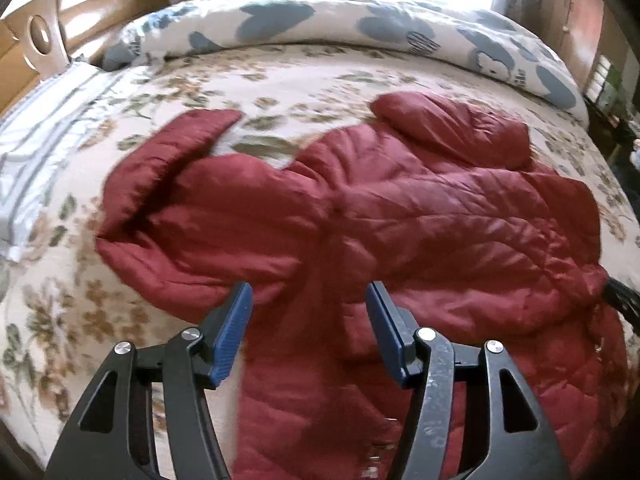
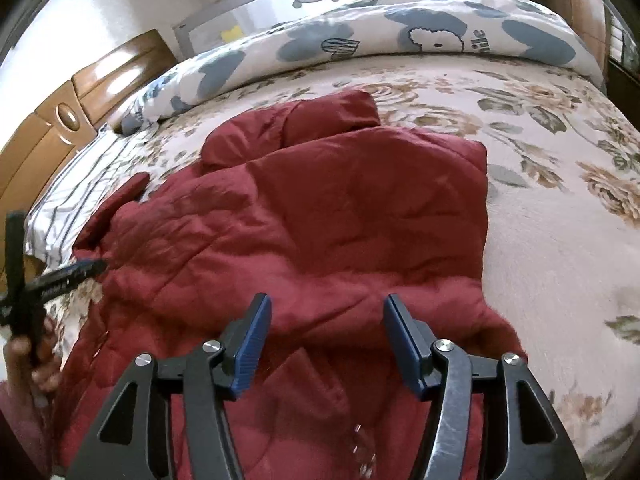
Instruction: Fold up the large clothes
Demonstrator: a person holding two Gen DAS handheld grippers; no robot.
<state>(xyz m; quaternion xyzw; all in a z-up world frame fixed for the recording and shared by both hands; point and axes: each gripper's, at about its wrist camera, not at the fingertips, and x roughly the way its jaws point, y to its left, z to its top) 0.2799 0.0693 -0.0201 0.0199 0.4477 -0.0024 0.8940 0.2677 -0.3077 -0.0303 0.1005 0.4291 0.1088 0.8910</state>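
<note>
Through your left wrist camera, nearest you is the left claw (image 1: 310,308), its blue pads (image 1: 234,334) spread apart with nothing pinched; it hangs over the near part of the red jacket (image 1: 360,220). The jacket lies crumpled on the flowered bedspread (image 1: 280,80), one sleeve (image 1: 172,148) bent out toward the wooden headboard (image 1: 100,4), the hood (image 1: 452,128) on its far side. Beyond the jacket a rolled blue-and-white quilt (image 1: 320,24) runs along the far edge, bright window light behind it. Bare bedspread lies between jacket and quilt.

Through your right wrist camera, the right claw (image 2: 328,322) is nearest, its pads likewise spread and empty, above the jacket's (image 2: 340,216) near folds. Right of the jacket the bedspread (image 2: 560,220) is open. Left of the jacket, the other claw (image 2: 84,268) reaches its edge, a hand (image 2: 36,364) behind it.
</note>
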